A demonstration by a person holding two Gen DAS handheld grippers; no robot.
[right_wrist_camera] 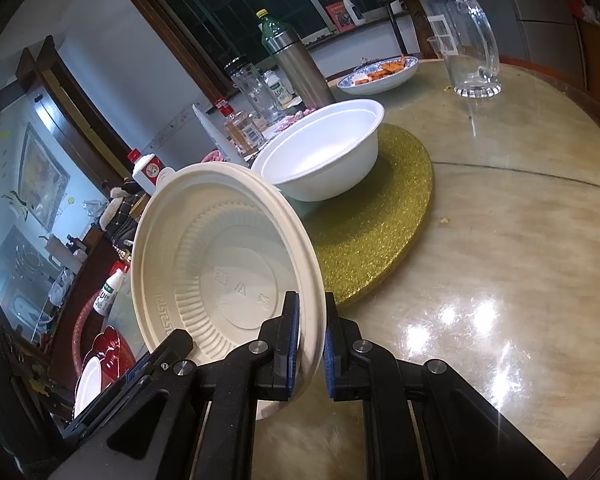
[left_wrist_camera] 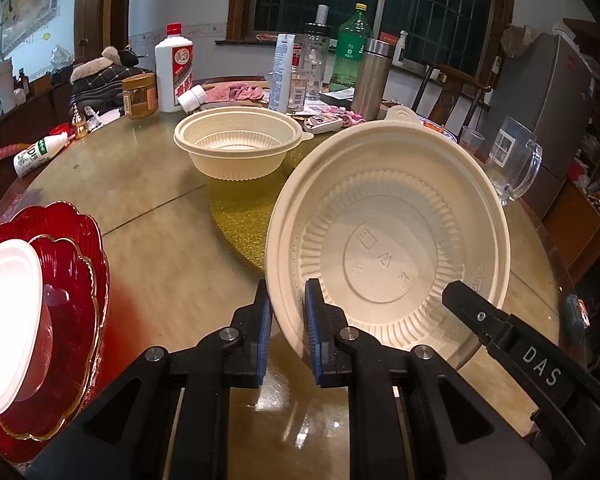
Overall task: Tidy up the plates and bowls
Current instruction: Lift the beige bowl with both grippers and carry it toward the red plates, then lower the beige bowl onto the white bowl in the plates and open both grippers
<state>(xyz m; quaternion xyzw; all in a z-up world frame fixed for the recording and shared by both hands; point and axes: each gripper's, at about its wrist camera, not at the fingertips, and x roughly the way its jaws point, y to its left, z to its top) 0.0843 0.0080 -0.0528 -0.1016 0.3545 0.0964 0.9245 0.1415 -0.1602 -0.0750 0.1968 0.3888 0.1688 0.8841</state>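
Note:
A cream plastic bowl (left_wrist_camera: 388, 248) (right_wrist_camera: 220, 264) hangs tilted above the table, its inside facing both cameras. My left gripper (left_wrist_camera: 288, 300) is shut on its left rim, and my right gripper (right_wrist_camera: 311, 320) is shut on the opposite rim. The right gripper's finger (left_wrist_camera: 472, 312) shows in the left wrist view. A second cream bowl (left_wrist_camera: 238, 148) (right_wrist_camera: 324, 152) stands upright on a gold glitter mat (left_wrist_camera: 240, 216) (right_wrist_camera: 380, 232) beyond. Stacked red scalloped plates (left_wrist_camera: 72, 280) (right_wrist_camera: 108, 348) lie at the near left with a white bowl (left_wrist_camera: 8, 324) on them.
The far side of the round table (right_wrist_camera: 520, 240) is crowded with bottles, a steel flask (left_wrist_camera: 372, 76) (right_wrist_camera: 300, 68) and jars. A glass mug (left_wrist_camera: 512, 160) (right_wrist_camera: 468, 40) and a blue-patterned dish of food (right_wrist_camera: 380, 72) stand at the right.

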